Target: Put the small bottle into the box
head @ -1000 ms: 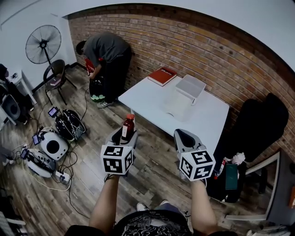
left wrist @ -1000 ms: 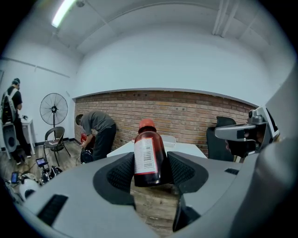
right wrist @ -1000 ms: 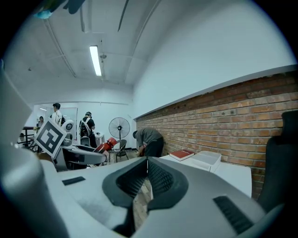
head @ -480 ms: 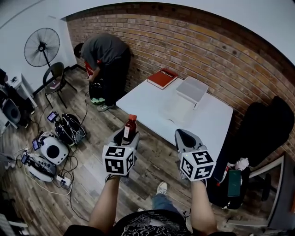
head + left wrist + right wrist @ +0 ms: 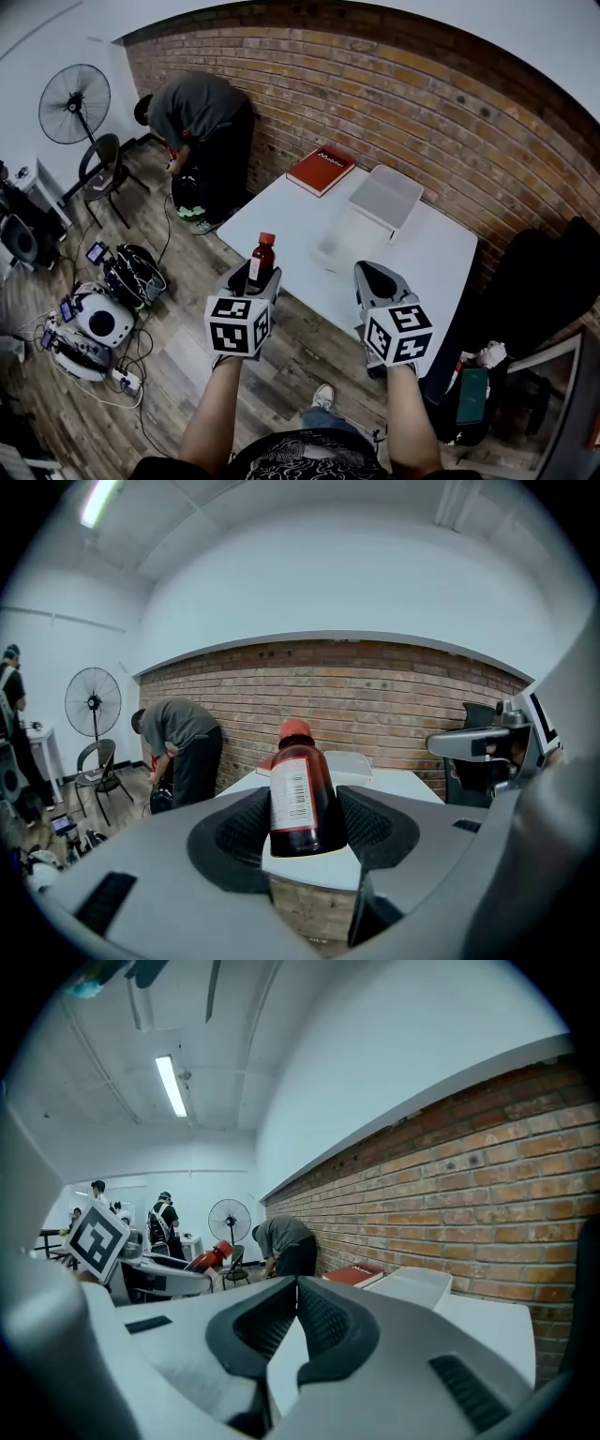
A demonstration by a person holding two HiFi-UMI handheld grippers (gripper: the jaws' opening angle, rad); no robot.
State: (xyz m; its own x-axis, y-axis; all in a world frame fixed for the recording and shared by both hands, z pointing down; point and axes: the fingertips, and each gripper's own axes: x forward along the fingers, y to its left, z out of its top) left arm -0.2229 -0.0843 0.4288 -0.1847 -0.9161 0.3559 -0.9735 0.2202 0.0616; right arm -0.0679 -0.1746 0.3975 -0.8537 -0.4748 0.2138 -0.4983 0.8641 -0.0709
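A small dark bottle (image 5: 261,261) with a red cap and white label stands upright between the jaws of my left gripper (image 5: 253,279), which is shut on it, over the wooden floor just short of the white table (image 5: 281,220). In the left gripper view the bottle (image 5: 298,794) fills the middle, clamped by the black pads. My right gripper (image 5: 375,281) hangs at the table's near edge, shut and holding nothing; its jaws (image 5: 296,1321) meet at the tips. The clear plastic box (image 5: 347,236) sits mid-table, with its white lid (image 5: 386,197) leaning behind it.
A red book (image 5: 321,170) lies at the table's far left corner, by the brick wall (image 5: 441,103). A person (image 5: 197,117) bends over left of the table. A fan (image 5: 73,98), chair (image 5: 101,164) and cabled gear (image 5: 98,314) crowd the floor at left; bags (image 5: 469,384) lie at right.
The view has closed in on the table, which now lies nearer both grippers. The bottle stays clamped in my left gripper. The right gripper now overlaps the table's near edge.
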